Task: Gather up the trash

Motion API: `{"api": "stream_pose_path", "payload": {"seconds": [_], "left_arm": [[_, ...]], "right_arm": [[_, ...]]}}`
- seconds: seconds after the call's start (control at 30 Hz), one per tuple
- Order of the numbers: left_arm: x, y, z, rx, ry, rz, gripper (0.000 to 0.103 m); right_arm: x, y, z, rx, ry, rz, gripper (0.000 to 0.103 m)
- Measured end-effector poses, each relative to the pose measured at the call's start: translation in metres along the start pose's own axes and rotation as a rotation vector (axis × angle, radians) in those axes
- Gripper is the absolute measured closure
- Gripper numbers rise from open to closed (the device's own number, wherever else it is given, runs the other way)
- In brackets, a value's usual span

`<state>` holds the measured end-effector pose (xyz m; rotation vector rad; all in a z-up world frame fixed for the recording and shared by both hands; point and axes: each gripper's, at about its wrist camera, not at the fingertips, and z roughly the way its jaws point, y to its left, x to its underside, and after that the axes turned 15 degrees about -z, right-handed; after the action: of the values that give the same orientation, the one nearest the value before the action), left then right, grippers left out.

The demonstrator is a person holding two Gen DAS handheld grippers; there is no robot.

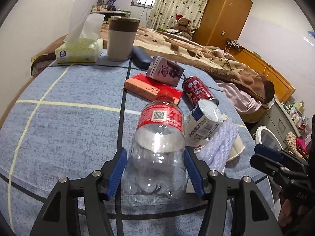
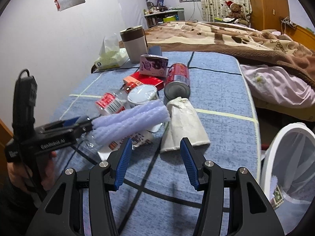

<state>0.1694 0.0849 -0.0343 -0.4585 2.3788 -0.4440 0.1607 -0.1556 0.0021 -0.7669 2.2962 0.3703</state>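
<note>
Down at the bottom middle of the left wrist view, the left gripper (image 1: 155,169) has its blue pads on either side of the clear plastic bottle (image 1: 157,147), which lies on the blue table mat (image 1: 69,127). The pads sit right at the bottle's walls, but I honestly can't tell if they're pressing or just flanking it. The right gripper (image 2: 155,157) is spread wide with nothing in it, hovering over the mat just short of the crumpled white paper (image 2: 183,125).

What could go wrong: that bottle is thin and slick, so a loose hold could let it squirt out and knock the white cup (image 1: 206,118) or the red can (image 1: 198,92) right beside it. The purple foam roll (image 2: 130,122) also lies across the pile, so a lift might drag it along. The white bin (image 2: 287,157) is off at the right edge.

Writing: "Gen Robot AI" on the left gripper's side in the right wrist view; the bottle's red label has a QR code and barcode. Can lettering and the purple carton (image 1: 165,70) are too small to read.
</note>
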Motion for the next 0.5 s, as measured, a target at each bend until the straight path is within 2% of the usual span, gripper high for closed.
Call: {"api": "stream_pose_path", "payload": {"seconds": [0.5], "left_arm": [[0.017,0.006,-0.008,0.029,-0.036,-0.008,0.041]], "right_arm": [[-0.019,-0.001,0.035,-0.101,0.017,0.114,0.05]]}}
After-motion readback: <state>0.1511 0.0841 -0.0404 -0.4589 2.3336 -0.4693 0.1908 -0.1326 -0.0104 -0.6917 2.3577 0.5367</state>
